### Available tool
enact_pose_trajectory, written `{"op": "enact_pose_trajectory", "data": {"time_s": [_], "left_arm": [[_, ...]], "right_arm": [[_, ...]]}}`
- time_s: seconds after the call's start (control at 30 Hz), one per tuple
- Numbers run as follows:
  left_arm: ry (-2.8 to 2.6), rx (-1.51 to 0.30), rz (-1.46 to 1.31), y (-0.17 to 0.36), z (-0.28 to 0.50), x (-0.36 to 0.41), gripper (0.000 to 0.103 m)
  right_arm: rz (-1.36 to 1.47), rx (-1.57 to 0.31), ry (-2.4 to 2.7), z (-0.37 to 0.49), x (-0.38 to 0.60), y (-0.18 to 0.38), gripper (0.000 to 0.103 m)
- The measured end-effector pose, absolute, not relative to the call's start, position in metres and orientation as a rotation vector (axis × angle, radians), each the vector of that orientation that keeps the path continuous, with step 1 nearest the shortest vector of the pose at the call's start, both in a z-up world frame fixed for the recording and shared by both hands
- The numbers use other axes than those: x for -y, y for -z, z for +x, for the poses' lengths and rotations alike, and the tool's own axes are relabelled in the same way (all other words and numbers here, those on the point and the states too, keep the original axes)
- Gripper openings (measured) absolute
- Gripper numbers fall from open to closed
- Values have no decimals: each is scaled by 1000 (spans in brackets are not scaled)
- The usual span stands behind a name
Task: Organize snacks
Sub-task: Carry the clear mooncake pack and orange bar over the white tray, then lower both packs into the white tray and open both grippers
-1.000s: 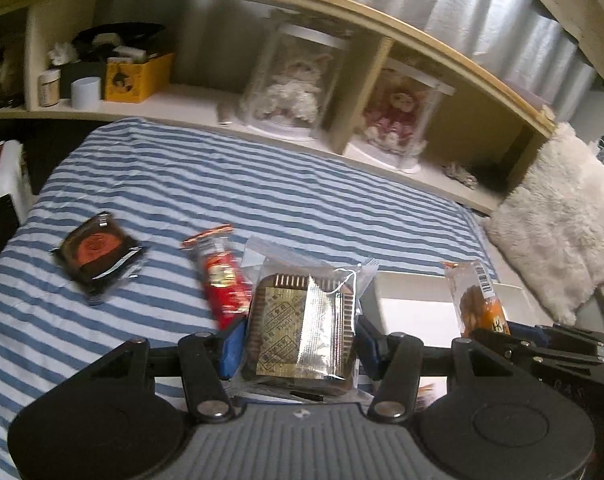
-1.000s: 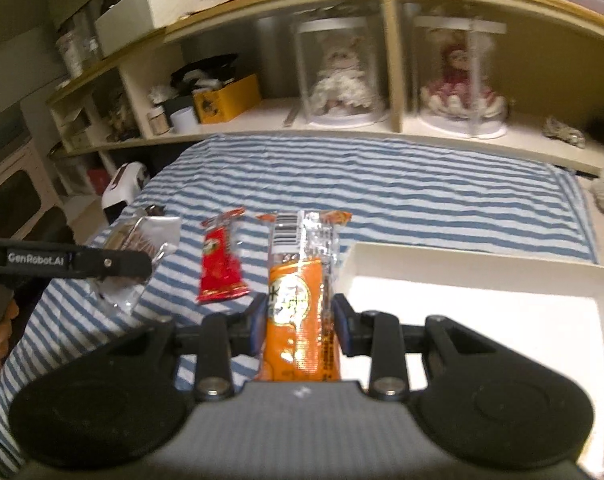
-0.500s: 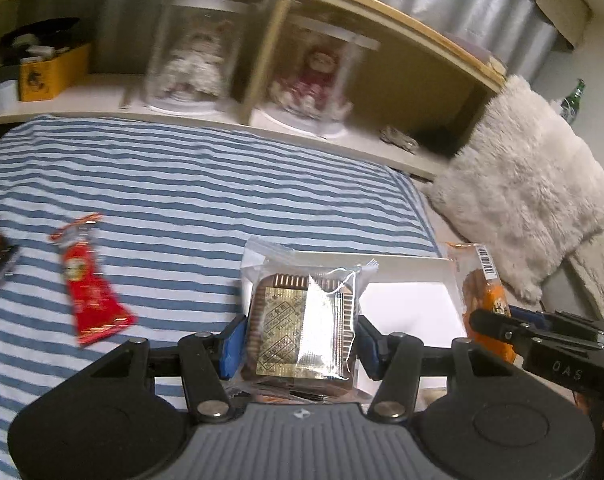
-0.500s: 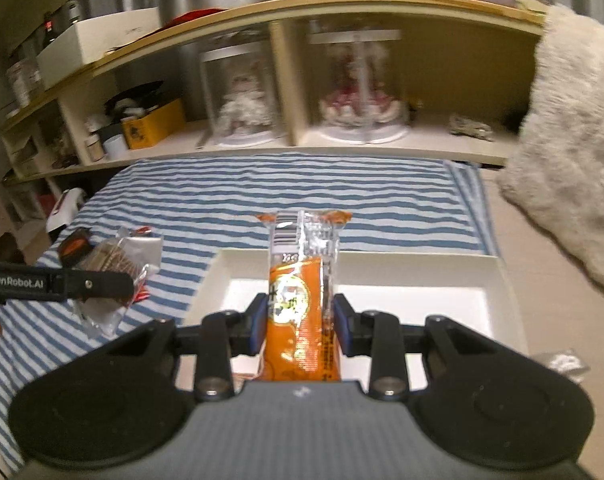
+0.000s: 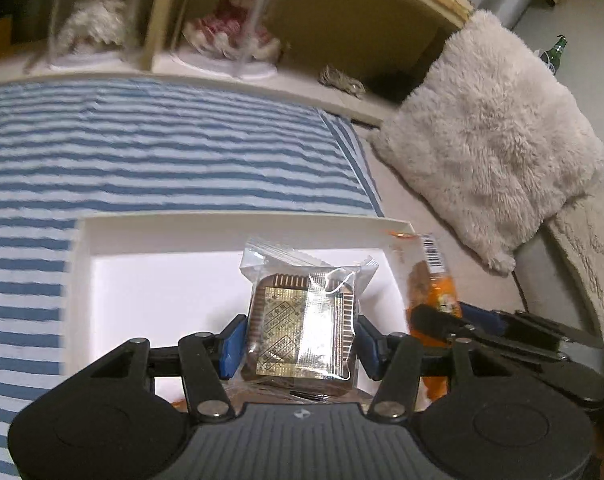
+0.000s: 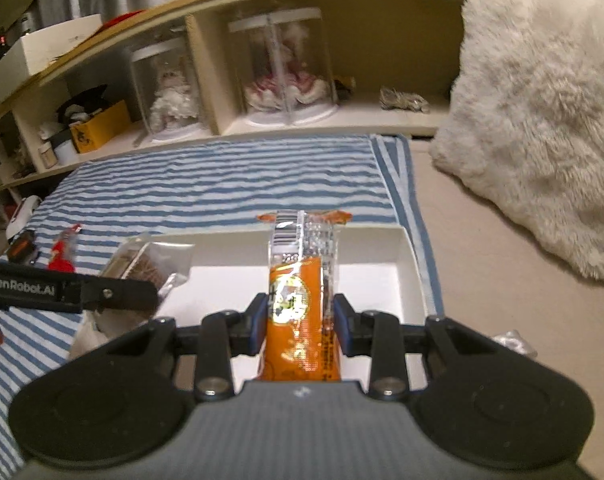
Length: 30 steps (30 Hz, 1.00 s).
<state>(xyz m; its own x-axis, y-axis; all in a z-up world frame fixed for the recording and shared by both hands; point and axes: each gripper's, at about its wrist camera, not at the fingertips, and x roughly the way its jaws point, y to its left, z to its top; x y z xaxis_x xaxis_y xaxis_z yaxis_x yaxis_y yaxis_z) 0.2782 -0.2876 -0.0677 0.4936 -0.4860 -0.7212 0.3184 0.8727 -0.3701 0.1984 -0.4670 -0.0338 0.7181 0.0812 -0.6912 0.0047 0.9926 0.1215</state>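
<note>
Each hand-held gripper is squeezing a snack over the box [image 5: 229, 232] to drop it in: left hand-held gripper [image 5: 299, 344] the cookie [image 5: 302, 324], right hand-held gripper [image 6: 299, 320] the orange pack [image 6: 302, 300].

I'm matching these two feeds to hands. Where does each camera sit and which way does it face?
Left wrist: on the left gripper, looking down past its square gold snack into the white tray; the right gripper shows at right.
Right wrist: on the right gripper, facing its orange snack over the tray; the left gripper shows at left.
Shared: tray, striped cloth, fluffy pillow, both snacks.
</note>
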Motion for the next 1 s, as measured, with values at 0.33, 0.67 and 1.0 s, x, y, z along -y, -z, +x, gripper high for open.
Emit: {"op": "enact_pose_trajectory", "data": {"time_s": [0.33,0.67,1.0], "left_arm": [[472,-1016,-290,109,312,314,57],[463,-1039,-330,119,331,319,59],[470,-1033,-257,104,316,308,66]], "right_arm": [[153,-837,-14,233,498,72,39],[182,-864,-23,267,512,89,41],[199,-883,-16,252,513,83,59]]}}
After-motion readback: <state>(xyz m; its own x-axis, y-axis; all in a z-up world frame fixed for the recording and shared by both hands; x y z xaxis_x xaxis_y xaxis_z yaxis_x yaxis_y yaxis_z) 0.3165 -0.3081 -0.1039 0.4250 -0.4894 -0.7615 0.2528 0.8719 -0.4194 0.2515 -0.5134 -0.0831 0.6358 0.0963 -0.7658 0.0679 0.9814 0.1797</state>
